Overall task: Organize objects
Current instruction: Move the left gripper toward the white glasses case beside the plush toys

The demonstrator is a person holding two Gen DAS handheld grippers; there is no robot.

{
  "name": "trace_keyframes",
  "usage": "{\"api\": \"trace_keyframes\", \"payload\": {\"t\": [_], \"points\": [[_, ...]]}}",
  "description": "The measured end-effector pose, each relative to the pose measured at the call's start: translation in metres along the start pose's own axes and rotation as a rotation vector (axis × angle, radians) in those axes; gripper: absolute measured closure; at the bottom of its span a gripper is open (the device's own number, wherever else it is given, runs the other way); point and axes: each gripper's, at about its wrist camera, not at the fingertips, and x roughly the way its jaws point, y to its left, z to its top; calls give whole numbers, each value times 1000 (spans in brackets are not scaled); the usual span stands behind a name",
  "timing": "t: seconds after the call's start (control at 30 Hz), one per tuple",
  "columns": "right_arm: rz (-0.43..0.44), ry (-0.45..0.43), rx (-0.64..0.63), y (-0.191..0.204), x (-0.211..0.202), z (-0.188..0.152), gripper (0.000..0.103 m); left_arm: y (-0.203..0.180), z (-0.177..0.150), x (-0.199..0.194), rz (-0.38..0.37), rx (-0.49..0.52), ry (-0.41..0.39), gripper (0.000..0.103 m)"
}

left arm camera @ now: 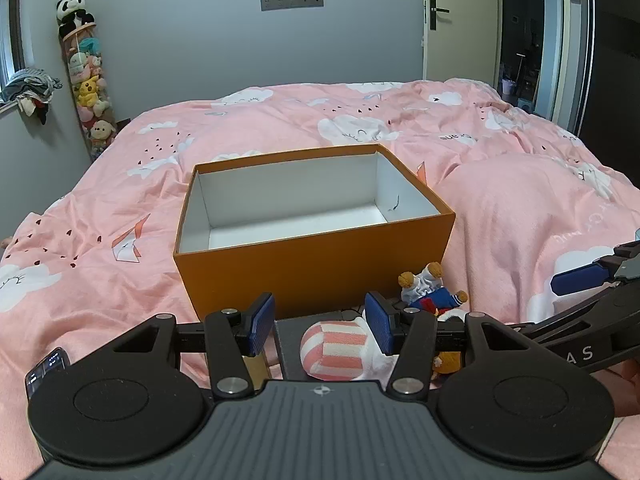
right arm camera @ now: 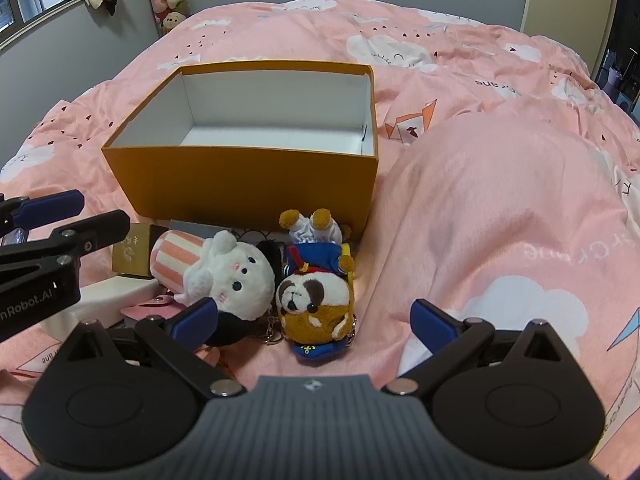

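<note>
**Both grippers hover over plush toys beside an open box on the bed**

An orange box [left arm camera: 316, 276] with a white inside stands open on the pink cloud-print bedspread [right arm camera: 500, 208], nothing in it. Just in front of its near wall lie the toys. A white plush [right arm camera: 232, 268] with a pink-and-white striped body lies on its side, its head touching a brown-and-white dog plush [right arm camera: 312, 300] in a blue uniform, which lies on its back with its feet toward the box. A small gold box [right arm camera: 132, 254] sits to the left of the striped toy.

The left gripper [left arm camera: 320, 324] hangs above the striped toy, its jaws spread with nothing pressed between them. The right gripper [right arm camera: 316, 318] is poised over the dog plush, jaws at full spread, gripping nothing.
</note>
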Motion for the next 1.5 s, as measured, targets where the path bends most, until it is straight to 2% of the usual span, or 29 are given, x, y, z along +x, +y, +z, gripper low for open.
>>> {"api": "trace_keyframes", "payload": {"t": [0.5,0.67,0.8,0.83,0.97,1.1,1.17,1.3,1.4,1.5], "points": [[6,11,10,-2,1,0,1,-2,1,1,-14,16,11,43],[27,33,30,-6,5,0,1,2,2,2,-39,9,31,43],[55,37,48,-9,7,1,2,14,3,7,-80,-22,85,51],[58,40,46,-9,8,2,4,18,4,8,-91,-34,103,56],[88,61,32,-9,13,8,28,38,9,18,-179,-117,212,70],[139,87,24,-9,22,17,40,48,10,24,-206,-145,235,73],[154,100,31,-11,28,22,52,51,11,30,-220,-159,254,73],[154,134,43,-16,43,31,55,54,14,43,-254,-155,291,72],[183,147,42,-14,50,36,58,58,17,49,-207,-133,331,72],[229,158,20,-3,54,40,67,67,18,50,-176,-139,369,72]]}}
